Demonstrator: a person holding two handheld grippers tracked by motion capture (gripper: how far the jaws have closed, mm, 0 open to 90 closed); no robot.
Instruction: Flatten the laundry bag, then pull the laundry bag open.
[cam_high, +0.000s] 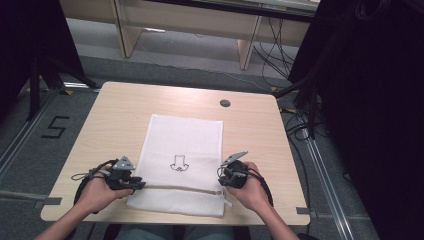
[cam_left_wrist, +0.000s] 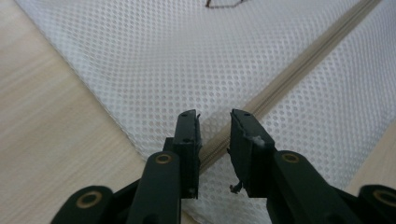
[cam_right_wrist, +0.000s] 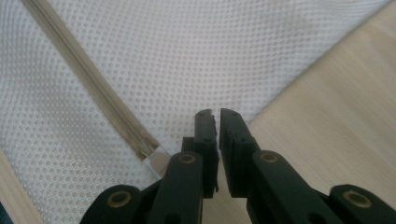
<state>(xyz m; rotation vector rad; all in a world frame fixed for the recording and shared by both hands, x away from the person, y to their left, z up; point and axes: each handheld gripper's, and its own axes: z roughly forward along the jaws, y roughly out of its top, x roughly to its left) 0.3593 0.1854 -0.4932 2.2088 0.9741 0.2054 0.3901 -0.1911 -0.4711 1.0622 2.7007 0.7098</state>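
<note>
A white mesh bag (cam_high: 185, 140) lies flat on the wooden table (cam_high: 115, 115), with a small black drawing (cam_high: 179, 164) in its middle. A beige zipper (cam_high: 180, 188) runs across its near end, and its pull (cam_high: 226, 200) is at the right. My left gripper (cam_high: 139, 185) rests at the bag's left edge. Its jaws stand open (cam_left_wrist: 215, 116) over the zipper (cam_left_wrist: 299, 74), with nothing pressed between them. My right gripper (cam_high: 222, 181) sits at the bag's right edge by the clear pull (cam_right_wrist: 156, 158). Its jaws (cam_right_wrist: 217, 113) stand a narrow slit apart over the mesh, holding nothing.
A round cable port (cam_high: 225, 103) sits at the table's far right. Bare wood surrounds the bag on all sides. Beyond the table are pale wooden furniture legs (cam_high: 247, 47), floor cables (cam_high: 272, 55) and a floor mark "5" (cam_high: 54, 127) at the left.
</note>
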